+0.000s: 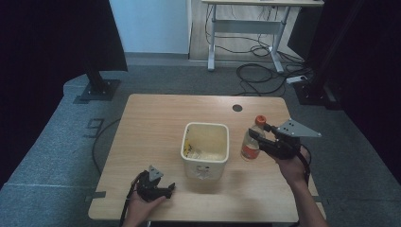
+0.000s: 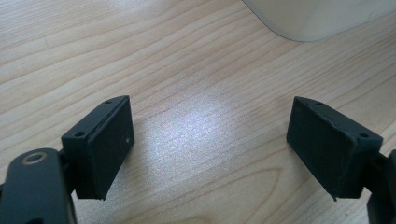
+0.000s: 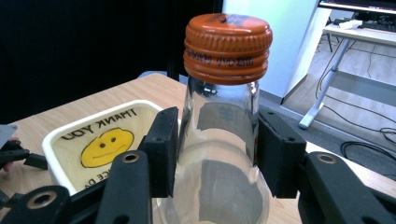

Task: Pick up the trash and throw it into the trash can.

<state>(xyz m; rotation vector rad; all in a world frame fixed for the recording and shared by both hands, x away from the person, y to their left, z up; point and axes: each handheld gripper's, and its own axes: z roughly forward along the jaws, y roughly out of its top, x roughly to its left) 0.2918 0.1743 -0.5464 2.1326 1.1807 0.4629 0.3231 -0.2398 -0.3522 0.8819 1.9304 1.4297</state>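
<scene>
- The right gripper (image 1: 261, 135) had its fingers (image 3: 161, 149) clenched on the neck of a clear glass bottle (image 1: 251, 142) with an orange cap (image 3: 228, 46), standing just right of the cream bin (image 1: 205, 147).
- The left gripper (image 1: 166, 187) rested released, below-left of the bin on the table (image 1: 151, 123).
- Judged step: bottle grasped; next likely lifting it, perhaps over the bin, keeping it upright.
</scene>
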